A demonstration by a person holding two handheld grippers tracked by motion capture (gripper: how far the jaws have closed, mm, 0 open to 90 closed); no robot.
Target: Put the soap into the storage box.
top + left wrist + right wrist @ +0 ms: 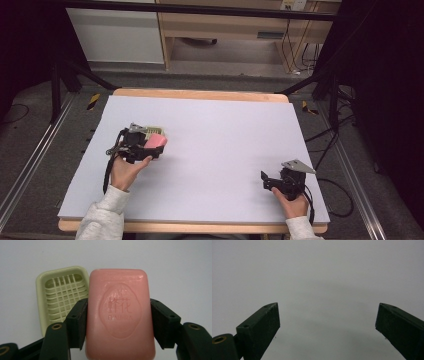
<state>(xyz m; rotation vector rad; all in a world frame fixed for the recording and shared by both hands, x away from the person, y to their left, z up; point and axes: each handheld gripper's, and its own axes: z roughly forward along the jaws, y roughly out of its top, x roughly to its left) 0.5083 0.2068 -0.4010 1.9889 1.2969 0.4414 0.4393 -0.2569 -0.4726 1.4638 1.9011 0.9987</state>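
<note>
A pink bar of soap with embossed lettering sits clamped between the jaws of my left gripper, which press on its two long sides. In the high view the soap shows at the left of the table with the left gripper shut on it. A pale green slatted soap dish lies just beyond and left of the soap, partly hidden by it; the dish peeks out behind the gripper. My right gripper rests open near the table's front right, with nothing between its jaws.
The white table top spreads wide between the two grippers. Black frame legs and cables stand off the table's right edge, and wooden furniture is beyond the far edge.
</note>
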